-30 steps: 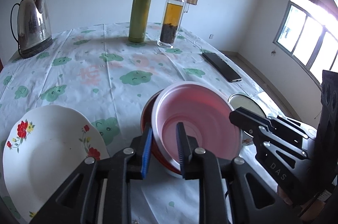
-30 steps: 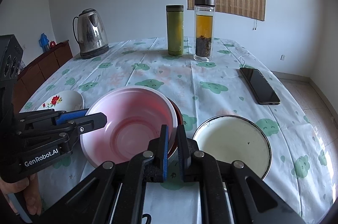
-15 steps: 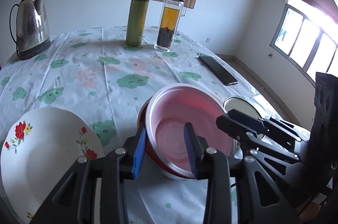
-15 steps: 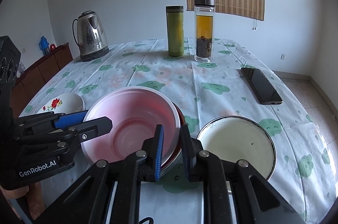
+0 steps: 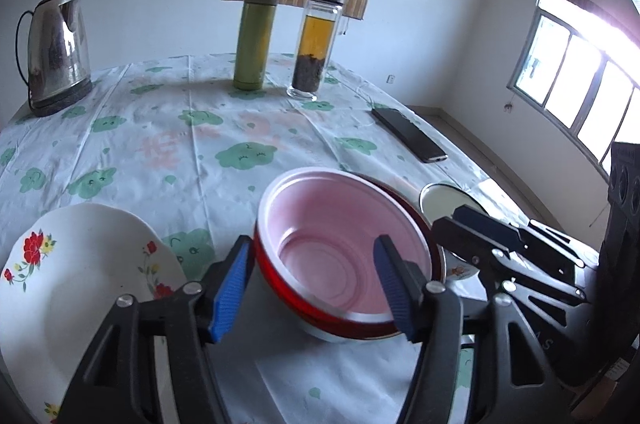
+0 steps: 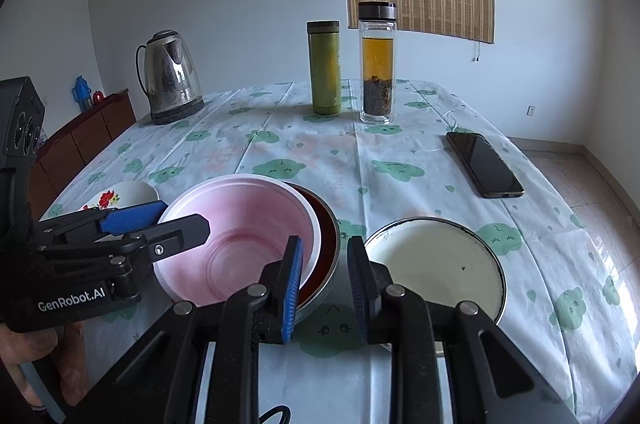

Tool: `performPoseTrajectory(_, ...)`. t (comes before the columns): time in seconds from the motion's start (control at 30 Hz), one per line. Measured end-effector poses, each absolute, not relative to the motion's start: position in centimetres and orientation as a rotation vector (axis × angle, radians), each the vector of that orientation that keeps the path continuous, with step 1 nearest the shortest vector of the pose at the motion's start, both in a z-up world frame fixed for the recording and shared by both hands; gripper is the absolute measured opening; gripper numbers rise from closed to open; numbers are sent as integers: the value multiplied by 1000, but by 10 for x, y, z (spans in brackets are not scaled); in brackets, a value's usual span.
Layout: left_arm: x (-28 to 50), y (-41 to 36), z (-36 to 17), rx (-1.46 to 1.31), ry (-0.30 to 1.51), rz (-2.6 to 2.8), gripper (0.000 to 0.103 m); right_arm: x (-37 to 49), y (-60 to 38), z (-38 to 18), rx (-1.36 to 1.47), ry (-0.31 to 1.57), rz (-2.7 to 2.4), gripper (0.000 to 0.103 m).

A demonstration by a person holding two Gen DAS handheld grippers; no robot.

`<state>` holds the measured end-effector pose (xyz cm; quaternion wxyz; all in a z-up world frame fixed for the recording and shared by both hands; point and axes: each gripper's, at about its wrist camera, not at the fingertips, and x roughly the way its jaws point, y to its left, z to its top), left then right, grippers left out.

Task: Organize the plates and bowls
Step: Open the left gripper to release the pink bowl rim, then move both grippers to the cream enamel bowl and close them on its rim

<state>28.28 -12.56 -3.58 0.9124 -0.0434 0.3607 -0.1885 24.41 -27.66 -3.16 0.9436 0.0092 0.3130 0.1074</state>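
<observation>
Kettle [image 6: 171,76], green flask [image 6: 324,66], tea bottle [image 6: 376,62], perhaps a phone [image 6: 484,163], on patterned tablecloth [image 6: 280,144].

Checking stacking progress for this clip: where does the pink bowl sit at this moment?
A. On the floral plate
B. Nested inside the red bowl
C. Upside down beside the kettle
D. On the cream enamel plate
B: the pink bowl sits upright inside the red bowl, whose rim shows around its right side; the floral plate and the cream enamel plate lie apart on either side with nothing on them.
</observation>
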Motion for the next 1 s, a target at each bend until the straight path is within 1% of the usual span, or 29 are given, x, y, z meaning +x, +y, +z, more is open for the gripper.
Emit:
performPoseTrajectory(0.03, 281, -130, -36, -68, 739, -389, 73, 242, -278, -32, 21, 635, 217, 31)
performPoseTrajectory(0.07, 280, -133, -37, -51, 736, -390, 75, 241, -280, -32, 25, 632, 213, 36)
performPoseTrajectory(0.1, 279, -135, -37, -40, 733, -391, 77, 239, -282, -31, 30, 628, 208, 38)
performPoseTrajectory(0.33, 279, -124, -35, -97, 701, -368, 77, 225, -306, -23, 76, 577, 167, 39)
performPoseTrajectory(0.4, 278, -122, -33, -114, 688, -376, 77, 223, -314, -25, 87, 578, 153, 41)
performPoseTrajectory(0.6, 273, -135, -33, -95, 674, -442, 77, 223, -333, -38, 86, 608, 93, 41)
performPoseTrajectory(0.73, 271, -143, -37, -71, 678, -450, 81, 223, -347, -45, 107, 619, 67, 41)
performPoseTrajectory(1.0, 273, -130, -35, -111, 655, -394, 81, 226, -362, -52, 122, 629, 26, 41)
